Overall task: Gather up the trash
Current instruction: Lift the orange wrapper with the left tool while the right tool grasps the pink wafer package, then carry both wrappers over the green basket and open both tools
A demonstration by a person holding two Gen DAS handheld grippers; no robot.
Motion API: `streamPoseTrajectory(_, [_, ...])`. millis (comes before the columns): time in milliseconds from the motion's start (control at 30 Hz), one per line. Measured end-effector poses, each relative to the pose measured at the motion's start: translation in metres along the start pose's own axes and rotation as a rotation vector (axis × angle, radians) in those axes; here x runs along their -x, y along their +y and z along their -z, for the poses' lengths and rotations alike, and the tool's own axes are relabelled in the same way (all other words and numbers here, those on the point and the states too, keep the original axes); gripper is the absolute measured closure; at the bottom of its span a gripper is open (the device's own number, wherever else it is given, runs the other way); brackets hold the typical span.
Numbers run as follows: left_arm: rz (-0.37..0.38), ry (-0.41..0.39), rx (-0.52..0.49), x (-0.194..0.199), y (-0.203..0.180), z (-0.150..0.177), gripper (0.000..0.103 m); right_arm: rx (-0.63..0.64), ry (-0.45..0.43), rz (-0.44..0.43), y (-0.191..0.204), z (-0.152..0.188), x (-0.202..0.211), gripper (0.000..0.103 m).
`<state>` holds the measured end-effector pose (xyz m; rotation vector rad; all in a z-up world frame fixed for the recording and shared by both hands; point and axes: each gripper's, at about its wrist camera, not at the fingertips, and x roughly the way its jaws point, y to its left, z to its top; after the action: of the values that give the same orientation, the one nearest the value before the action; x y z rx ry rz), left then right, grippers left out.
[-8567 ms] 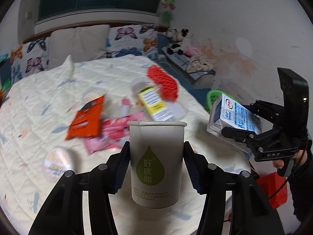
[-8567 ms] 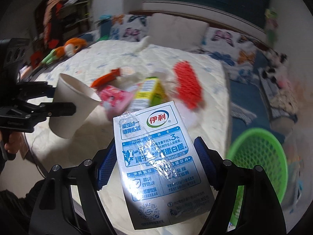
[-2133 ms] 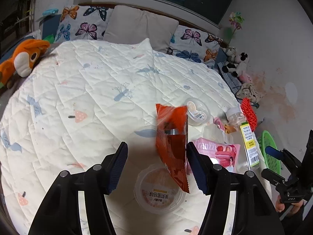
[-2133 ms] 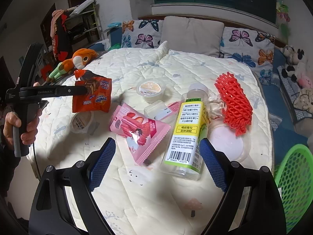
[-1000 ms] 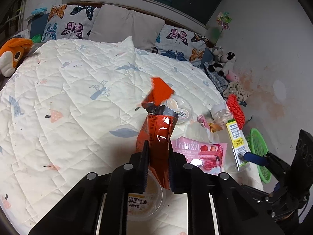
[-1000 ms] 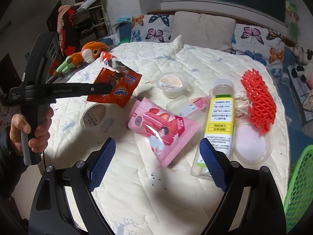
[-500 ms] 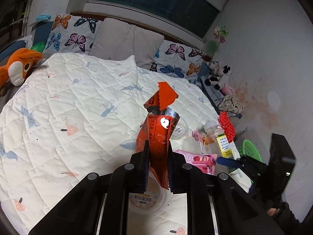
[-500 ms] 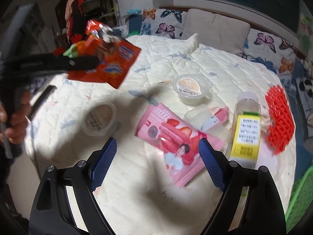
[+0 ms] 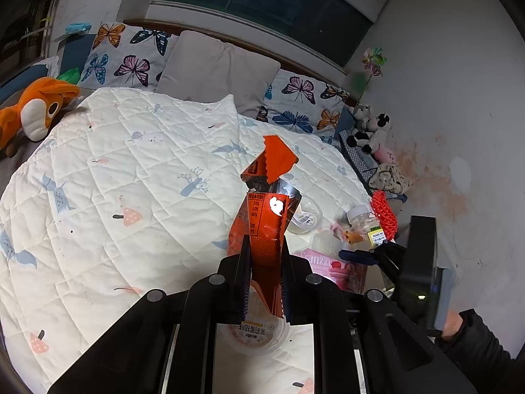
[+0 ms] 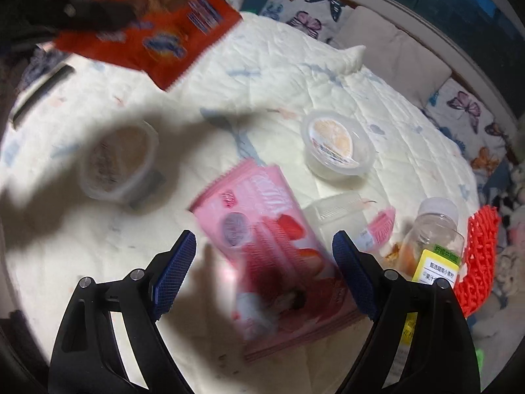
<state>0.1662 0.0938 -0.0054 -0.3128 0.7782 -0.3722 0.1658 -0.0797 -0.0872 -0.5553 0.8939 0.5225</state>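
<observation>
My left gripper is shut on an orange snack wrapper and holds it upright above the bed; the wrapper also shows at the top left of the right wrist view. My right gripper is open and hovers just above a pink snack bag, which lies between its fingers. The pink bag also shows in the left wrist view, beside the right gripper. Two plastic pudding cups, a clear bottle with a yellow label and a red foam net lie on the quilt.
The white quilted bed carries all the trash. Butterfly pillows line the head end. An orange plush toy lies at the far left. More plush toys and a wall stand on the right. A small clear tray lies by the bottle.
My left gripper closed on the orange wrapper and lifted it off the bed. My right gripper moved forward and down over the pink bag. The cup and the milk carton held earlier are gone.
</observation>
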Motion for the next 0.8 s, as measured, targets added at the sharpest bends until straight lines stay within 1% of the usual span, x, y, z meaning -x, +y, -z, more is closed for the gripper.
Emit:
streamPoseTrajectory(67, [0.001, 0.000, 0.001, 0.000, 0.000, 0.000, 0.088, -0.012, -0.009, 0.010, -0.002, 0.002, 0.001, 0.028])
streamPoseTrajectory(133, [0.000, 0.000, 0.000, 0.000, 0.000, 0.000, 0.088, -0.035, -0.022, -0.010, -0.005, 0.004, 0.007, 0.042])
streamPoseTrajectory(200, [0.007, -0.002, -0.001, 0.000, 0.000, 0.001, 0.088, -0.067, -0.028, -0.037, -0.008, 0.005, 0.012, 0.050])
streamPoseTrajectory(333, [0.018, -0.003, -0.011, 0.000, -0.009, 0.002, 0.088, -0.135, -0.054, -0.082, -0.013, 0.011, 0.026, 0.052])
streamPoseTrajectory(367, [0.022, -0.004, -0.015, 0.000, -0.012, 0.002, 0.088, -0.163, -0.069, -0.107, -0.016, 0.014, 0.032, 0.052])
streamPoseTrajectory(467, [0.033, -0.007, -0.031, 0.002, -0.021, 0.001, 0.088, -0.215, -0.113, -0.137, -0.018, 0.020, 0.052, 0.053])
streamPoseTrajectory(667, [0.072, -0.011, -0.069, 0.005, -0.050, -0.001, 0.088, -0.299, -0.189, -0.157, -0.029, 0.038, 0.092, 0.053])
streamPoseTrajectory(800, [0.122, -0.005, -0.100, 0.002, -0.079, -0.002, 0.088, -0.373, -0.235, -0.165, -0.045, 0.059, 0.119, 0.053])
